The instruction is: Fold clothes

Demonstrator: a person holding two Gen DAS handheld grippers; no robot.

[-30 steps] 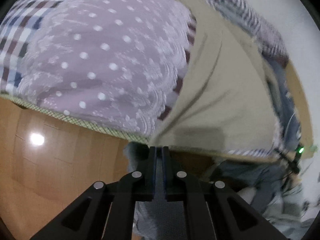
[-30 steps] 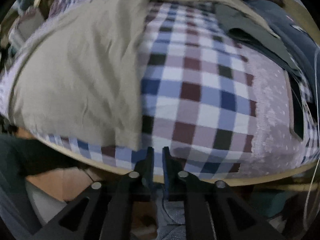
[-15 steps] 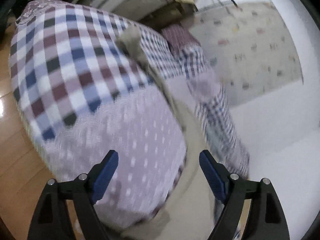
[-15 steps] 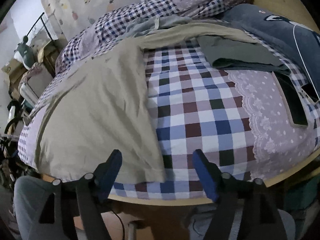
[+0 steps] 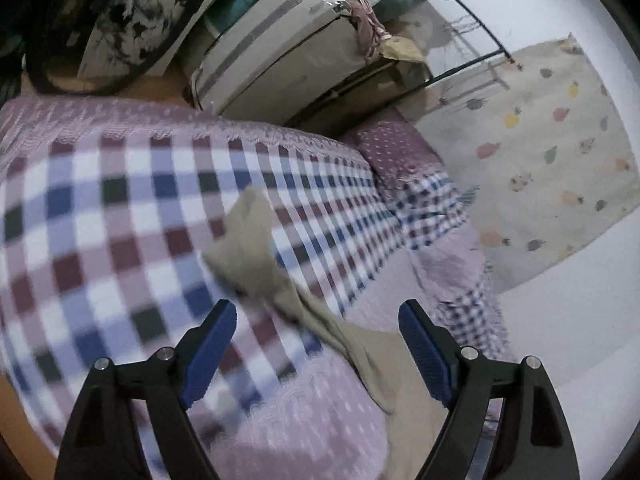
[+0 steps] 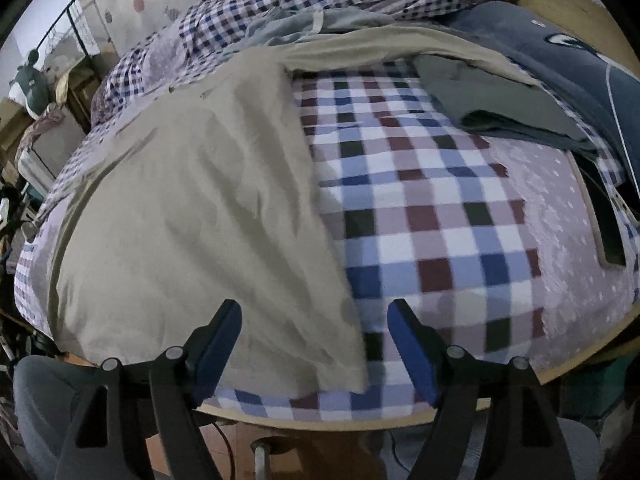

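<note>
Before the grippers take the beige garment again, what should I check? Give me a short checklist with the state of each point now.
1. Left gripper open and holding nothing: ok.
2. Right gripper open and holding nothing: ok.
3. Beige garment lying flat on the checked bedspread: not ok, wrinkled, its far part bunched.
4. Near corner of the garment within reach of the right gripper: ok, it lies just ahead of the fingers.
5. Space to fold onto: ok, bare bedspread between the garment and the folded grey garment.
6. Garment's far edge free: cannot tell.
</note>
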